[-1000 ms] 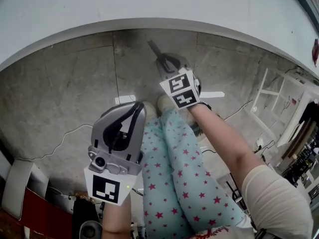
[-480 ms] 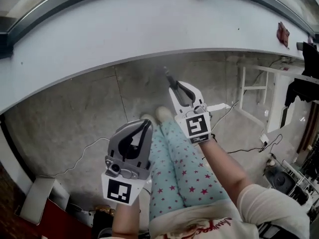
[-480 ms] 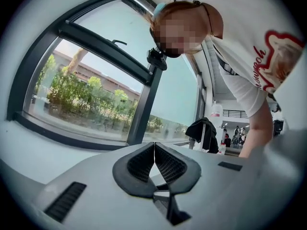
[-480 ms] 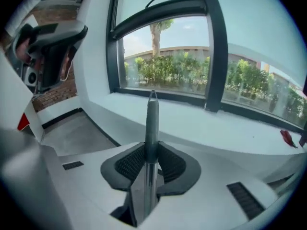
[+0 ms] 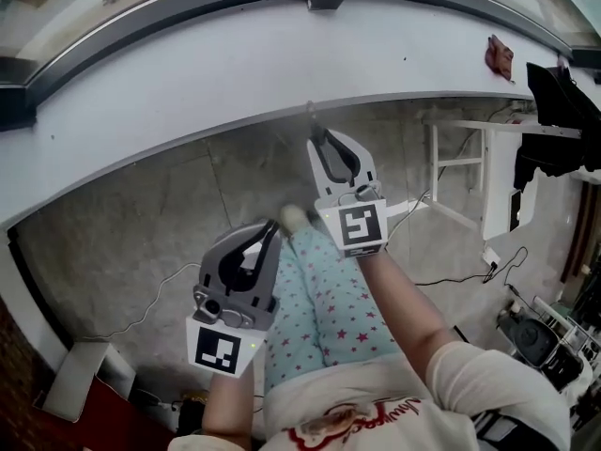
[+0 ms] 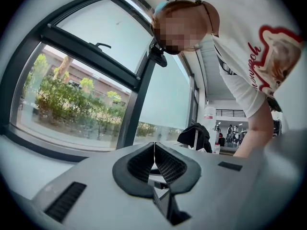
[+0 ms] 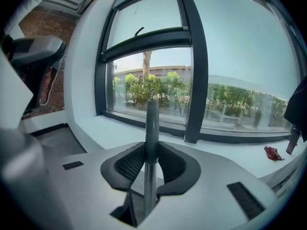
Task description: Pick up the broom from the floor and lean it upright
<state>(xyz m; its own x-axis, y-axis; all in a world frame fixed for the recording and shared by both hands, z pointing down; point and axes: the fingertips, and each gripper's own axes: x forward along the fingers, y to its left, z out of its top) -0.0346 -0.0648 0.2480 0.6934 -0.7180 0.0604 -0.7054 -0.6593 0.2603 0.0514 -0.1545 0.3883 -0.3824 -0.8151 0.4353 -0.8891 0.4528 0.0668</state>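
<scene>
While the broom handle [image 7: 152,114] is clamped between the ribbed pads [image 7: 129,163] of the right claw [image 7: 150,143], the left claw [image 6: 154,146] is clenched on nothing, its two tips pressed together with only a thin seam between them. The handle is seen as a dark grip over a bare metal shaft. It runs straight up through the right claw's jaws, and its rounded end stands clear above them. The brush end of the broom cannot be made out in any view. From the head view, the right claw is held farther out and higher in the picture, and the handle's tip is pointed toward the white wall [image 5: 235,54] beneath the window [image 7: 153,80]. The left claw is held nearer the body and well apart from the broom. Star-printed trousers [image 5: 329,299] are seen below both claws, over a grey concrete floor [image 5: 141,214] on which a thin cable [image 5: 141,299] lies. A white frame rack [image 5: 460,167] is stood against the wall at the right. A small red object [image 7: 273,152] is seen lying on the sill [image 7: 230,152].
</scene>
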